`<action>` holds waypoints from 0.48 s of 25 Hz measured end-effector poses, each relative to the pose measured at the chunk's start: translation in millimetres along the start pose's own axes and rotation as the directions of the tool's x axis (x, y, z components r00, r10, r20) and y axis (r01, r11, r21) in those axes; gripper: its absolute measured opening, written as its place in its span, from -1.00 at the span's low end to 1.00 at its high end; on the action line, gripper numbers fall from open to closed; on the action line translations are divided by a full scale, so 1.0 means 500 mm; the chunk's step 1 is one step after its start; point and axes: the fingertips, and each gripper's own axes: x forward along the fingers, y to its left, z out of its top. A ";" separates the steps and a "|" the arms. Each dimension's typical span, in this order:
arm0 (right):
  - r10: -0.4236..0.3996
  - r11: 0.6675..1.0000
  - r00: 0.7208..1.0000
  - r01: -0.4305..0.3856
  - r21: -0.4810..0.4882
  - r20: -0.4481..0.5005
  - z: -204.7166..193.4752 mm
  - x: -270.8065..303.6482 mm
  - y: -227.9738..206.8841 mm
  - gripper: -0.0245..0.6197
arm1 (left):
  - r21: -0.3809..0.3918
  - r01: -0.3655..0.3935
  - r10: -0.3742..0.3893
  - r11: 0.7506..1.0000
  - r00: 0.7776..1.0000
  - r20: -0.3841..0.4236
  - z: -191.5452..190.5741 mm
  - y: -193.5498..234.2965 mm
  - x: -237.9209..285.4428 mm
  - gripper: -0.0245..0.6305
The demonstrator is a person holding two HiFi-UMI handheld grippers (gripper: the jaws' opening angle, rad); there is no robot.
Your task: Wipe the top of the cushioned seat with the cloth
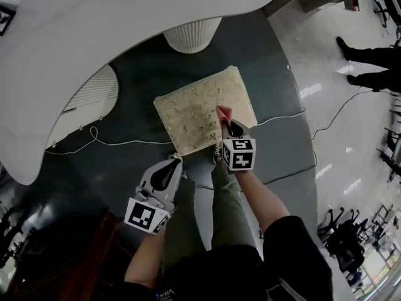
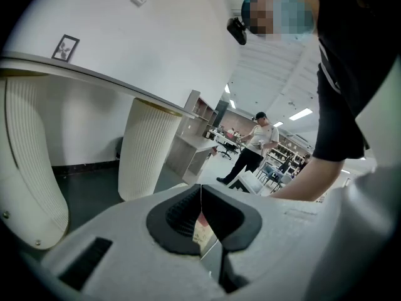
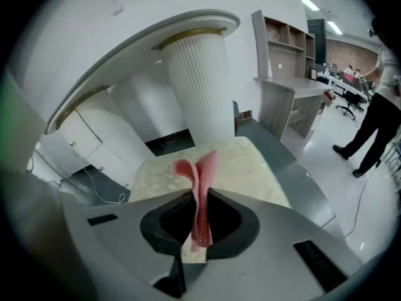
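Note:
The cushioned seat (image 1: 200, 108) is a square, cream, speckled pad on the dark floor in front of me; it also fills the middle of the right gripper view (image 3: 250, 165). My right gripper (image 1: 225, 125) hangs over the seat's near right part, shut on a pink cloth (image 1: 223, 113) that sticks up between its jaws (image 3: 202, 190). My left gripper (image 1: 173, 162) is held at the seat's near edge, off to the left, its jaws closed together with nothing in them (image 2: 200, 196).
A white curved counter (image 1: 125, 17) with ribbed white pillars (image 1: 191, 33) stands just beyond the seat. A white cable (image 1: 113, 142) runs across the floor on both sides. A person (image 1: 369, 64) stands on the shiny floor at far right.

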 end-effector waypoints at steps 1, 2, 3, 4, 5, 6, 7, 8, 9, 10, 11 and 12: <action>0.023 1.000 1.000 -0.023 -0.018 -0.002 -0.011 0.001 0.038 -0.84 | 0.003 -0.003 0.003 1.000 1.000 -0.002 -0.003 0.006 -0.014 -0.87; 0.046 0.998 0.999 -0.046 -0.036 -0.007 -0.022 0.004 0.076 -0.84 | 0.005 -0.006 0.006 1.000 1.000 -0.004 -0.006 0.013 -0.027 -0.87; 0.068 0.996 0.998 -0.069 -0.050 -0.015 -0.035 0.007 0.113 -0.84 | 0.008 -0.009 0.009 1.000 1.000 -0.007 -0.010 0.019 -0.041 -0.87; 0.093 0.994 0.995 -0.095 -0.061 -0.026 -0.051 0.011 0.150 -0.84 | 0.009 -0.012 0.012 1.000 1.000 -0.009 -0.015 0.026 -0.054 -0.87; 0.119 0.990 0.992 -0.122 -0.072 -0.042 -0.068 0.015 0.187 -0.84 | 0.010 -0.016 0.016 1.000 1.000 -0.012 -0.020 0.032 -0.067 -0.87; 0.145 0.985 0.988 -0.150 -0.085 -0.061 -0.087 0.020 0.223 -0.84 | 0.010 -0.020 0.020 1.000 1.000 -0.015 -0.026 0.037 -0.080 -0.87; 0.167 0.980 0.983 -0.174 -0.098 -0.081 -0.106 0.025 0.257 -0.84 | 0.009 -0.024 0.024 1.000 1.000 -0.019 -0.031 0.042 -0.093 -0.87; 0.186 0.975 0.978 -0.196 -0.108 -0.099 -0.123 0.031 0.288 -0.84 | 0.008 -0.028 0.028 1.000 0.999 -0.023 -0.037 0.048 -0.104 -0.87; 0.202 0.970 0.973 -0.215 -0.115 -0.113 -0.139 0.039 0.317 -0.84 | 0.007 -0.031 0.031 0.999 0.999 -0.028 -0.044 0.053 -0.114 -0.87; 0.216 0.965 0.969 -0.231 -0.122 -0.123 -0.153 0.047 0.342 -0.84 | 0.006 -0.033 0.033 0.999 0.999 -0.033 -0.051 0.057 -0.123 -0.87; 0.226 0.962 0.966 -0.242 -0.128 -0.129 -0.164 0.055 0.363 -0.84 | 0.005 -0.034 0.034 0.999 0.999 -0.037 -0.057 0.060 -0.131 -0.87; 0.230 0.960 0.964 -0.248 -0.130 -0.136 -0.175 0.063 0.380 -0.84 | 0.004 -0.035 0.035 0.999 0.998 -0.042 -0.062 0.063 -0.138 -0.87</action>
